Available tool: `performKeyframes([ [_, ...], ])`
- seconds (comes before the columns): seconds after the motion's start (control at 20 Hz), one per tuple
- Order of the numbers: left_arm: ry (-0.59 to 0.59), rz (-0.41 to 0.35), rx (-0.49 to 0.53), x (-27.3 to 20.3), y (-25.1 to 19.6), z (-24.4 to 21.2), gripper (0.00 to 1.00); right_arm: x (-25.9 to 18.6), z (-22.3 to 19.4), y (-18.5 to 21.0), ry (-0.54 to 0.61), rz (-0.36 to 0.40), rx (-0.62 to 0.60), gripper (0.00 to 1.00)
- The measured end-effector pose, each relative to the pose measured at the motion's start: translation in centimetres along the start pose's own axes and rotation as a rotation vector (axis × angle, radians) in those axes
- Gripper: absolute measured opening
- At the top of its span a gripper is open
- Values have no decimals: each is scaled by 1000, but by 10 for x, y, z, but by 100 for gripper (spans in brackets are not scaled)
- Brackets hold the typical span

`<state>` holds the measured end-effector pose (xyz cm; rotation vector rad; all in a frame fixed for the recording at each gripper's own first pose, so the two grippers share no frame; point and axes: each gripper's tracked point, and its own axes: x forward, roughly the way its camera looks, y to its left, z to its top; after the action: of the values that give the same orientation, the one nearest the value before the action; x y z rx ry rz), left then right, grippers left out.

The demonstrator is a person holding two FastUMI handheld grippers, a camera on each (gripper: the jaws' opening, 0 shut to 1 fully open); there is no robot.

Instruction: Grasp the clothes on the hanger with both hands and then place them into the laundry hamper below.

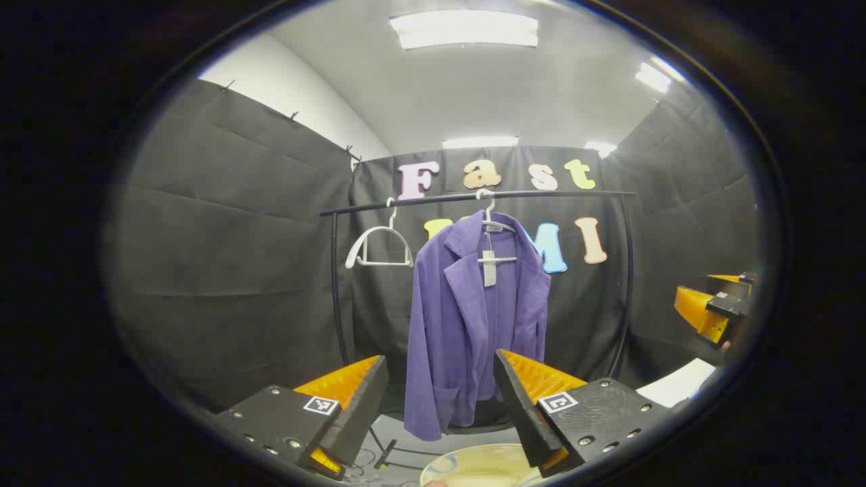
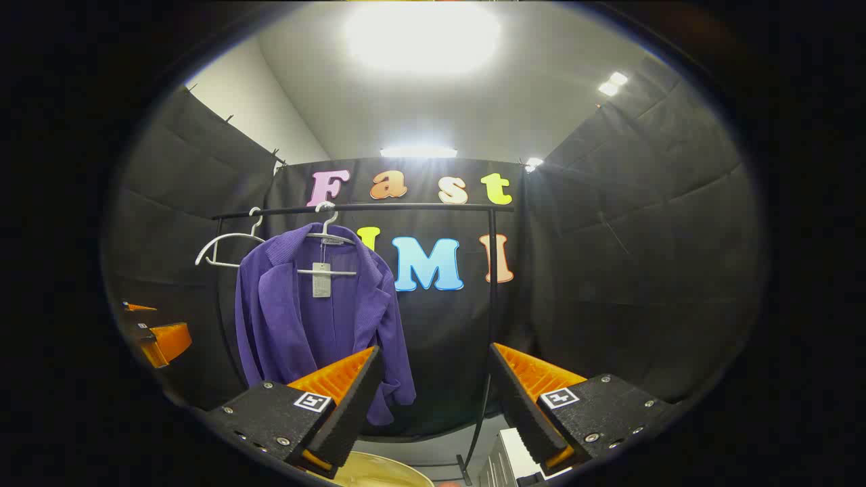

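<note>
on a black rail (image 1: 473, 197) against the booth's dark cloth wall, a purple jacket (image 1: 467, 318) hangs from a white hanger (image 1: 492, 223), a paper tag (image 1: 489, 268) dangling at its open collar; 1 bare hanger (image 1: 379, 247) hangs just beside it. left gripper (image 1: 441, 368) and right gripper (image 2: 433, 362) both hover well short of the garment, fingers spread wide and holding nothing. below, the pale rim of the laundry hamper (image 1: 477, 467) shows between the left gripper's fingers, under the jacket's hem.
</note>
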<state>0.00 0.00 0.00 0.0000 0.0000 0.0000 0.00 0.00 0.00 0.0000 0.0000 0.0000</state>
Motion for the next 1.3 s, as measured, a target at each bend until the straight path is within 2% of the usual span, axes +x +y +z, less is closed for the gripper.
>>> performKeyframes([
  [0.05,-2,0,3,0,0,1,91,0,-1,0,0,1,-1,96],
  [0.1,-2,-1,5,0,0,1,91,0,0,1,0,4,-2,96],
  [0.15,-5,0,7,0,0,1,97,-1,0,2,-2,7,-3,96],
  [0.65,-5,4,13,1,-1,1,97,4,-3,6,7,21,8,96],
  [0.7,-3,2,11,1,-1,1,91,5,-3,7,8,22,9,96],
  [0.9,-7,3,10,3,-1,2,91,11,-3,6,7,24,5,96],
  [1.1,-11,-8,1,1,-5,11,91,26,3,9,6,37,21,96],
  [1.15,-16,-7,6,0,-6,17,97,33,5,9,1,40,16,96],
  [1.2,-25,-4,8,0,-7,24,91,40,6,11,2,45,11,96],
  [1.3,-34,-1,1,13,-12,34,91,56,12,14,-6,56,8,96],
])
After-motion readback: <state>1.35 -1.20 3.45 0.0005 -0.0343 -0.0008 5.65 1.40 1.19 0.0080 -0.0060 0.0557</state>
